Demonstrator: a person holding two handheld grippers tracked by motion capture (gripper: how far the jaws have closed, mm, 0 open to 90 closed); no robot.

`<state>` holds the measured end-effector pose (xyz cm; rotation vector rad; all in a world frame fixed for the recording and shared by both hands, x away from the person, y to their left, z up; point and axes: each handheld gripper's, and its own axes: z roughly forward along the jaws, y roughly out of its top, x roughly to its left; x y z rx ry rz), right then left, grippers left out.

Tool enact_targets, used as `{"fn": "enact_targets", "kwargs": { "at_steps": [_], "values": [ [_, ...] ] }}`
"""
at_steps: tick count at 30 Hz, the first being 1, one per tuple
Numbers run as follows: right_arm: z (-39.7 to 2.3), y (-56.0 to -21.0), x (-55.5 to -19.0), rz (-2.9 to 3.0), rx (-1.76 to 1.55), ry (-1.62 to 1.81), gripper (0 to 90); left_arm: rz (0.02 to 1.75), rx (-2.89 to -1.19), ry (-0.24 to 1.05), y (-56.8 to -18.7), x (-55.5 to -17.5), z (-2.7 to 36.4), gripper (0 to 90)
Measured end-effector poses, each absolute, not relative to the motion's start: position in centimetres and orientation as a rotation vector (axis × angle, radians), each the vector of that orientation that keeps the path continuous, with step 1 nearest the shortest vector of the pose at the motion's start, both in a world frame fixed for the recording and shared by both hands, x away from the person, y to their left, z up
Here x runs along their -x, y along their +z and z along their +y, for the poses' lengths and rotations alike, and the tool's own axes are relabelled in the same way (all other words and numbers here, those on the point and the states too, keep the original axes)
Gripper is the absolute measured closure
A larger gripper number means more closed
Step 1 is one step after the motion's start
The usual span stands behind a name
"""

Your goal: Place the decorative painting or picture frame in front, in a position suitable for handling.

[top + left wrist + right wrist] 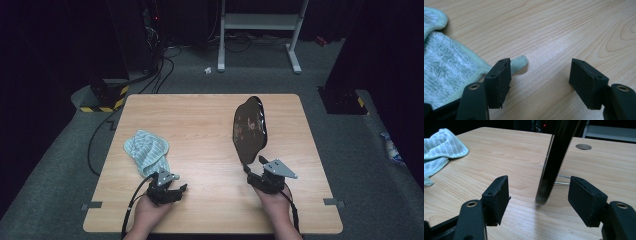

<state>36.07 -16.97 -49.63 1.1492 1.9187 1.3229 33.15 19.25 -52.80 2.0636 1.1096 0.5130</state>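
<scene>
Beside the towel [147,151], the left hand-held gripper [172,191] gapes empty on the worktop [200,125]. Well right of the towel, the right hand-held gripper [255,169] brackets an upright black plate [250,129], pads clear.

Overhead camera faces the table [210,200]; gripper cameras skim it closely.

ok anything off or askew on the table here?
The dark plate stands on its edge instead of lying flat, its lower rim on the table between the right gripper's open jaws, which don't press on it. Its face looks smeared. The cloth lies crumpled beside the left gripper.
</scene>
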Motion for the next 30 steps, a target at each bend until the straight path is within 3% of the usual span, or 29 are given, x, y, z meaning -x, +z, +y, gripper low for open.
{"fn": "enact_targets", "kwargs": {
  "at_steps": [3,17,24,30],
  "values": [
    [-17.3,-49.0,-35.9,1.900,-1.158,1.331,29.5,1.110,-2.064,0.513,-52.8,-33.2,19.3,33.8],
    [-16.8,-44.0,-36.6,1.801,-1.128,1.276,32.8,1.110,-2.064,0.513,-52.8,-33.1,19.3,33.8],
    [-16.5,-42.5,-38.7,1.786,-1.160,1.252,44.6,1.105,-2.066,0.511,-52.8,-33.1,19.3,33.7],
    [-16.6,-42.6,-39.7,1.799,-1.199,1.253,48.9,1.100,-2.068,0.508,-52.8,-33.1,19.3,33.7]
  ]
}}
